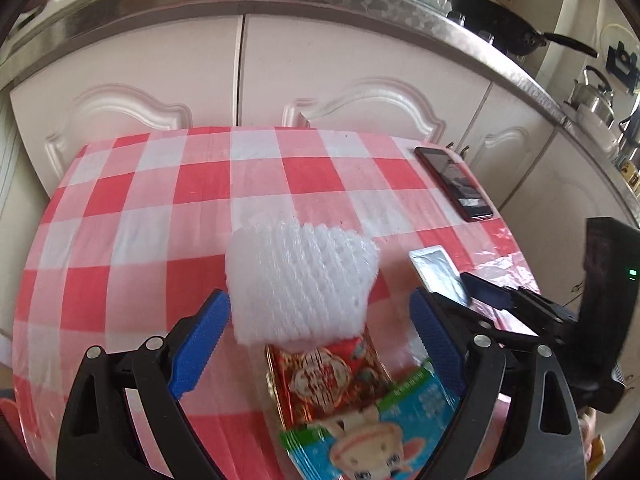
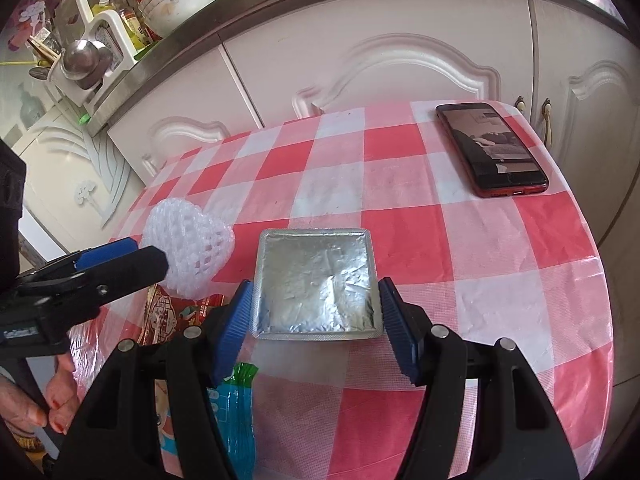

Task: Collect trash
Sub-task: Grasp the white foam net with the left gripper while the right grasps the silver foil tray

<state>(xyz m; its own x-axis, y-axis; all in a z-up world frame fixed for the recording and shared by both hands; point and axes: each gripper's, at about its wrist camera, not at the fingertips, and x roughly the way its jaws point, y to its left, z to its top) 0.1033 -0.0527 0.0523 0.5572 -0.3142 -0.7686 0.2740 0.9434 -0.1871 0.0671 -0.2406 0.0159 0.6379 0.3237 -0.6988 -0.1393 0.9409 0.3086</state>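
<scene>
One checked table (image 2: 460, 248) carries four pieces of trash and one phone (image 2: 492, 148), which lies well beyond the right tongs' (image 2: 316, 312) tips. One white foam net (image 1: 300, 284) sits between the released, wide-spread pads of the left tongs (image 1: 320, 336); one red wrapper (image 1: 328, 380) and one blue-green wrapper (image 1: 372, 420) lie overlapping just below it. One foil tray (image 2: 316, 280) is clenched at its two side rims by the right tongs. Judged risks: the thin foil may buckle under the squeeze and slip free, and the left tongs, closing on the net, may snag the red wrapper beneath it.
</scene>
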